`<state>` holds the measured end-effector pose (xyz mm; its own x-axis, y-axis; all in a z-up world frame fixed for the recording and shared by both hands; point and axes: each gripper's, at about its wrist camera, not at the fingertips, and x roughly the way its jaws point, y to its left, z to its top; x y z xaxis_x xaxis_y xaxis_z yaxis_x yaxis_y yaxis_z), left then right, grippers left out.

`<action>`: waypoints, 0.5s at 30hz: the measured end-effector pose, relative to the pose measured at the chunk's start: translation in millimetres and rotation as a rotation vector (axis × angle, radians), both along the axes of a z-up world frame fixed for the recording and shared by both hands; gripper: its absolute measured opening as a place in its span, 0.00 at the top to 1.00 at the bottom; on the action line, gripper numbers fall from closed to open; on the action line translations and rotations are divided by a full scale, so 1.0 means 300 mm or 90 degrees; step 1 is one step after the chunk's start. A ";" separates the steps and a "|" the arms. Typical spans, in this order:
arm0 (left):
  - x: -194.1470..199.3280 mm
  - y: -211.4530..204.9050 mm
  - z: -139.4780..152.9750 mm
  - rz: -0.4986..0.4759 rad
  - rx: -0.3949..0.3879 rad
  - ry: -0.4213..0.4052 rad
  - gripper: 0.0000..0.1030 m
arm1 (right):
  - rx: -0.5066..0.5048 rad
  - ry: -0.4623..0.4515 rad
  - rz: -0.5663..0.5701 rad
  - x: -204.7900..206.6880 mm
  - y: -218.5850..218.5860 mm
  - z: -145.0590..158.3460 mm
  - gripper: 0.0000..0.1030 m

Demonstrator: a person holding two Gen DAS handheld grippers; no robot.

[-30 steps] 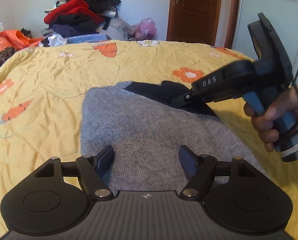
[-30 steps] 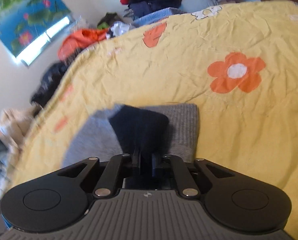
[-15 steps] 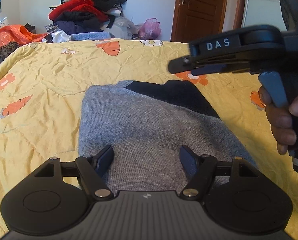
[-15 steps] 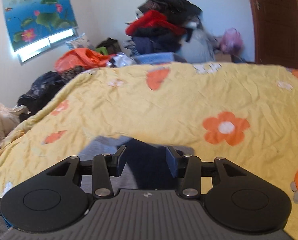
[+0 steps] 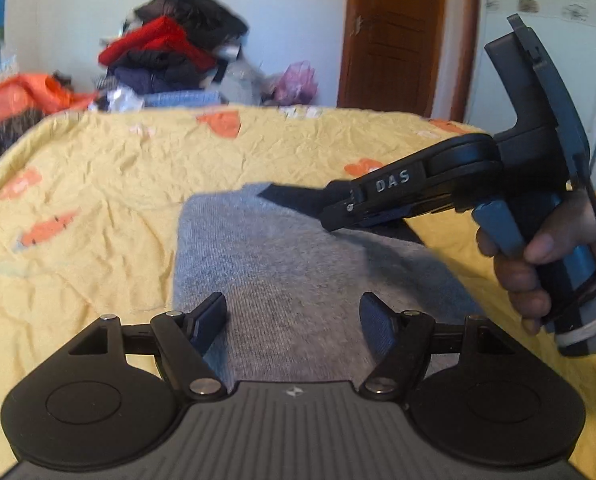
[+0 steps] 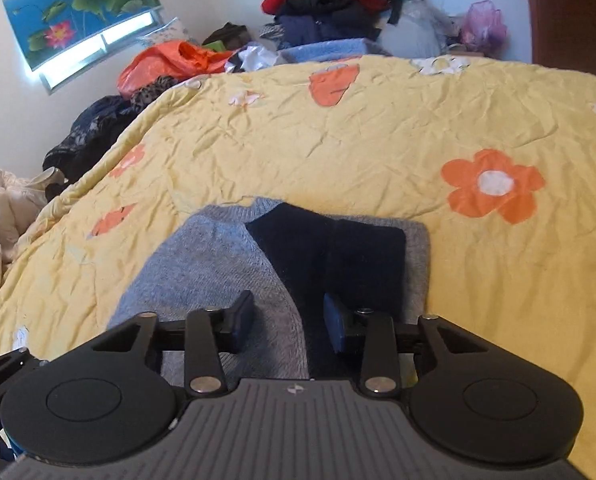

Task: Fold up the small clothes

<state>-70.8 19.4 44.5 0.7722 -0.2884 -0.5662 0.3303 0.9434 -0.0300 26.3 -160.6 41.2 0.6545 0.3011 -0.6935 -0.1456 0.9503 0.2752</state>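
Observation:
A grey knit sweater (image 5: pixel 278 260) lies flat on the yellow flowered bedspread (image 5: pixel 98 184), its dark navy sleeve (image 6: pixel 337 248) folded across the chest. My left gripper (image 5: pixel 293 304) hovers open over the sweater's near part, nothing between its fingers. My right gripper (image 5: pixel 337 216), held by a hand (image 5: pixel 537 264), points down at the dark sleeve from the right. In the right wrist view the right gripper (image 6: pixel 288 306) stands above the seam between the grey body (image 6: pixel 210 256) and the sleeve. Its jaws are closing, with a gap and no cloth pinched between them.
A heap of red, black and navy clothes (image 5: pixel 174 52) rises behind the bed's far edge, with an orange garment (image 6: pixel 170 60) to its left. Dark clothes (image 6: pixel 90 132) hang off the bed's left side. A brown door (image 5: pixel 393 32) stands at the back right.
The right gripper let go of the dark sleeve, which now lies folded on the sweater, and drew back with its jaws apart. The left gripper shifted slightly, still open.

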 end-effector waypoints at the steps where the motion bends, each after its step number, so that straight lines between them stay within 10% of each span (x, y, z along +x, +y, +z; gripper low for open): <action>1: -0.045 0.002 0.010 -0.016 0.010 -0.024 0.29 | 0.008 -0.018 0.004 -0.044 -0.003 0.027 0.56; 7: -0.121 -0.003 -0.081 -0.061 0.065 0.012 0.29 | 0.095 -0.021 0.062 -0.255 -0.010 0.074 0.45; 15: -0.107 0.014 -0.059 -0.043 0.040 0.031 0.29 | 0.089 0.024 0.028 -0.256 -0.032 0.014 0.57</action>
